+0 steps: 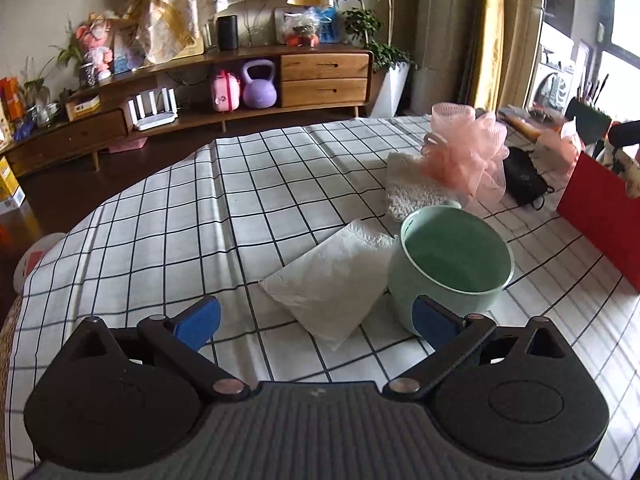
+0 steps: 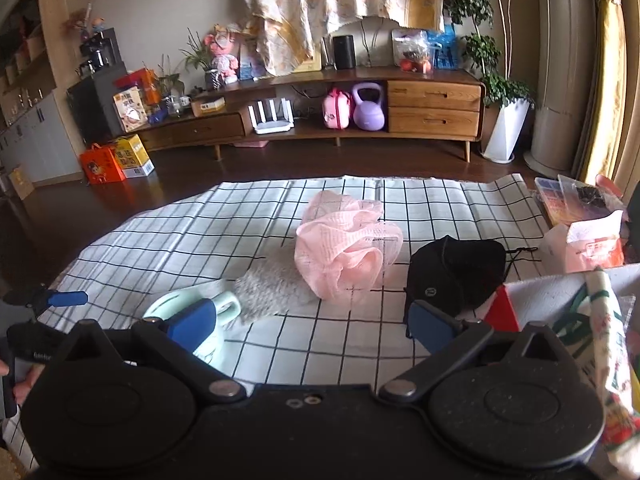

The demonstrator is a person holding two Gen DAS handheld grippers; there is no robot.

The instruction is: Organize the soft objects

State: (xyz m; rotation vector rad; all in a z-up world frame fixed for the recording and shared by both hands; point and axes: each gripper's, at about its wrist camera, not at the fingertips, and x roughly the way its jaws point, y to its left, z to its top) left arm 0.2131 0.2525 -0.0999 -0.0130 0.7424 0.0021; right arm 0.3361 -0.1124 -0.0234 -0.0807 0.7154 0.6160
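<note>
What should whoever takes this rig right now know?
Left gripper: open, empty, low over the tissue beside the green mug.
Right gripper: open, empty, facing the pink loofah.
Loofah partly rests on the white cloth; black mask lies to its right, near the red box.
Done: nothing that shows, all four soft things lie loose on the checked cloth.
Left: gather them all.

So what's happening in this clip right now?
A person holds a gripper in each hand over a checked tablecloth. Both the left gripper and the right gripper are open and empty. A folded tissue lies beside a green mug, with a pink mesh pouf, a white fluffy cloth and a black mask further on. A red box stands at the right.
</note>
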